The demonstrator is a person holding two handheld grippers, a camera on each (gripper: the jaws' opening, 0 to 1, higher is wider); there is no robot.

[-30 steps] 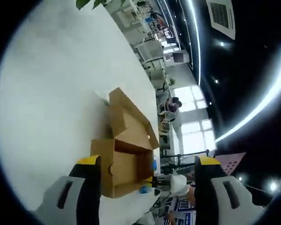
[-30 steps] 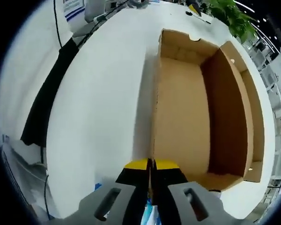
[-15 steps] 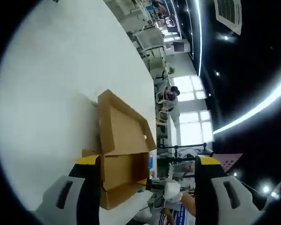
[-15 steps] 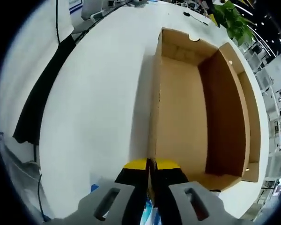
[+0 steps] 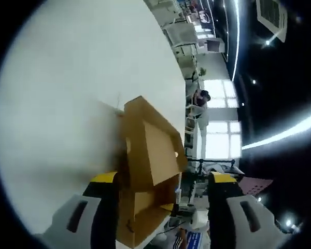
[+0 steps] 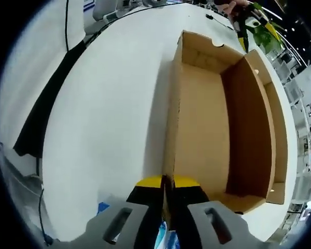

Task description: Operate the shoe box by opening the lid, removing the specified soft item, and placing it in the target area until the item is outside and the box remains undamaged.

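The brown cardboard shoe box (image 5: 147, 171) stands on the white table (image 5: 67, 104) with its lid tilted up. It sits between the wide-apart jaws of my open left gripper (image 5: 163, 179). My right gripper (image 6: 166, 180) is shut on the near edge of the lid (image 6: 207, 119), whose bare brown inside faces the right gripper view. A small blue and white thing (image 6: 163, 239) peeks out under the right jaws; what it is stays unclear. The left gripper's yellow tip (image 6: 244, 26), with a hand behind it, shows past the far end of the box.
A black strip (image 6: 41, 114) and a thin cable lie along the table's left side. A green plant (image 6: 267, 33) stands beyond the box. Office desks, bright windows and a person (image 5: 199, 98) are far behind.
The left gripper view has closed in on the box, and the lid looks more upright. The left gripper's tip and a hand have come into the top of the right gripper view.
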